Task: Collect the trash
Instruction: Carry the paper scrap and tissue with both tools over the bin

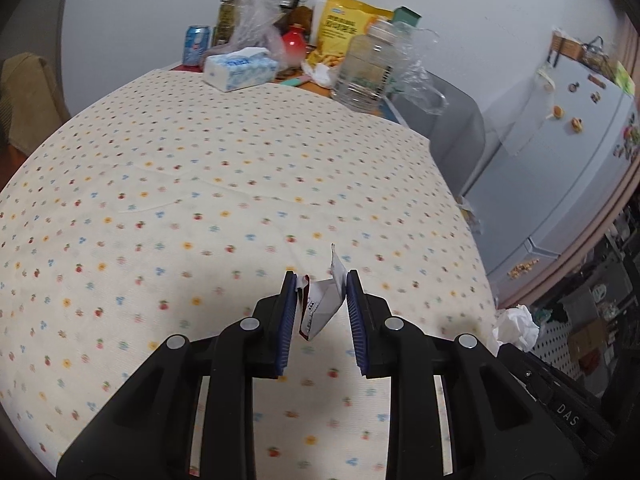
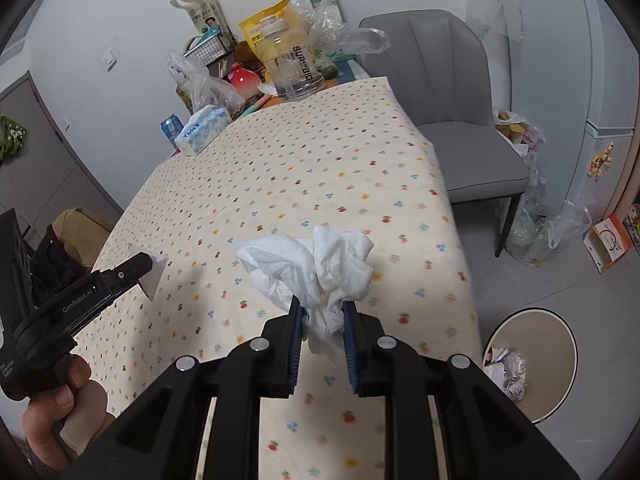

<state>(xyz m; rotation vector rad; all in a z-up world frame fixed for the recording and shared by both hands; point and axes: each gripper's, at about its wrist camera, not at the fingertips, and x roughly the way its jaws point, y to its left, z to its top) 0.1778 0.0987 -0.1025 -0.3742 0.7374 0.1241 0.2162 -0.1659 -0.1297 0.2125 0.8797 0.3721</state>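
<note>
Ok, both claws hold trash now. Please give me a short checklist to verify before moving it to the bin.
1. Left claw is shut on the folded wrapper: ok.
2. Right claw is shut on the crumpled tissue: ok.
3. Both pieces are lifted off the tablecloth: ok.
4. Round bin on the floor is open, with room inside: ok.
5. Tissue is held firmly enough not to slip: cannot tell.

"SUPERBIG" runs in black down the clear plastic jug — middle letters blurred. "GenRobot.AI" on the left gripper body. "THICK" on the blue-white tissue pack. "DAS" on the right gripper — at the left wrist view's edge.
</note>
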